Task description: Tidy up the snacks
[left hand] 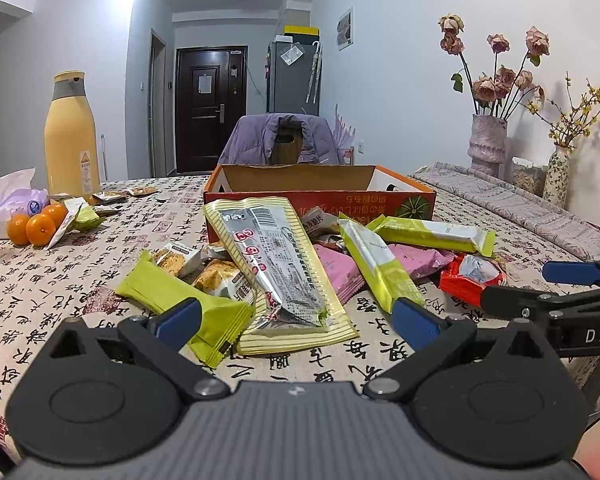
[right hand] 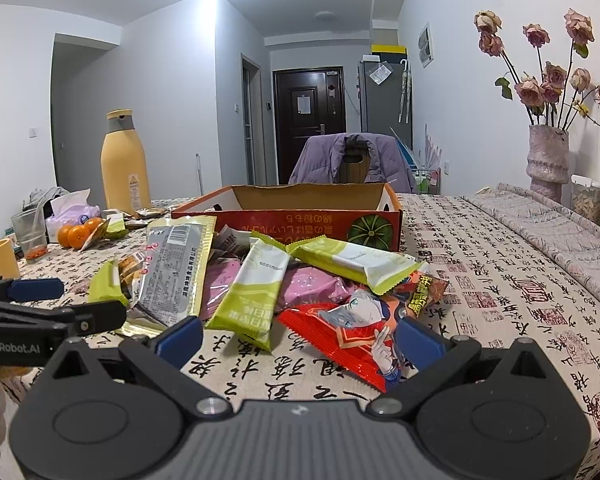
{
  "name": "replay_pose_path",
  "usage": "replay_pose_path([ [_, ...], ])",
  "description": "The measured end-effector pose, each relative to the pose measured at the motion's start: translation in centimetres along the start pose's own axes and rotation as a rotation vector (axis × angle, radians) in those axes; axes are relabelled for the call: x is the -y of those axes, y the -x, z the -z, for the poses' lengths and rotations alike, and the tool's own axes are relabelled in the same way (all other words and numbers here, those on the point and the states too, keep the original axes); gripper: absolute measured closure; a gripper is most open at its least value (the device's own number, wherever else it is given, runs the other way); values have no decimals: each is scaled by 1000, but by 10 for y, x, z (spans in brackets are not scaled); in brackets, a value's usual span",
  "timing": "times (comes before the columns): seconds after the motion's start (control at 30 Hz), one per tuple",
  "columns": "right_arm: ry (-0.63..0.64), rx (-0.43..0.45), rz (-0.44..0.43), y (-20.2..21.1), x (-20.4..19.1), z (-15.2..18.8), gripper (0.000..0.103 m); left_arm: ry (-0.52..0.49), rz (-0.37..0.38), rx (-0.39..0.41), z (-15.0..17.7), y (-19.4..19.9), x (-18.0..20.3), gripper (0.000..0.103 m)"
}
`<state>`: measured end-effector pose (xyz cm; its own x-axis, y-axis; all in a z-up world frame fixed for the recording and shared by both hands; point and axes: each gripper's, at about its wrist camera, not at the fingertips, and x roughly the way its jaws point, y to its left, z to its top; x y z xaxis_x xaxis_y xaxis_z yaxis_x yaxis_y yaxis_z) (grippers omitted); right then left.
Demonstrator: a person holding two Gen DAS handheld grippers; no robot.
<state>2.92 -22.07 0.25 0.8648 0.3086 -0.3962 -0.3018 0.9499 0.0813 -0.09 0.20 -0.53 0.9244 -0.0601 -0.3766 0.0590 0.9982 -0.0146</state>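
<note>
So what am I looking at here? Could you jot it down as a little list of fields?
Place: table with a calligraphy-print cloth
Snack pile: loose packets in front of the box, none gripped
Box: open orange cardboard box behind the pile, inside hidden
Largest packet: long yellow-edged silver packet
Nearest right gripper: red cartoon packet
Left gripper: open, low over the pile's near edge
Right gripper: open, holding nothing
Off to the left: yellow bottle, oranges
</note>
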Motion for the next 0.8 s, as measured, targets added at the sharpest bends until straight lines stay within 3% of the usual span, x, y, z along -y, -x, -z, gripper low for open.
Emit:
replay_pose_path([
  [0.8,0,0,0,0,0,0,0,8,4,-2,0,1,1,0],
])
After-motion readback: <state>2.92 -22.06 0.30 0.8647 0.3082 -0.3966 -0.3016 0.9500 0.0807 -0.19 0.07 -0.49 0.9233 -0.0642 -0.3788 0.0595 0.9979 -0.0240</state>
